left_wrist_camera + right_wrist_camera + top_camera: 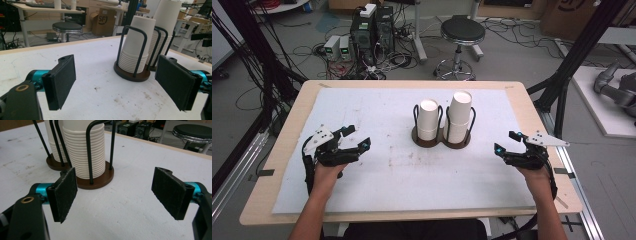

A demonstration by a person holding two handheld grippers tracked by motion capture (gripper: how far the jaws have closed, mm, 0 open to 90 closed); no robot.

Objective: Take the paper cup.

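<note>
Your left claw [357, 137] hovers wide open and empty over the bare white mat [362, 107], with free room toward the middle. There the shorter cup stack [428, 119] and the taller cup stack [458, 117] stand upright in touching wire holders [441, 140]; squeeze too hard and you'll likely crush the paper, or catch a wire loop and drag both bases. Your right claw [507, 142], equally wide and empty, sits near the table [537, 112] edge.
</note>
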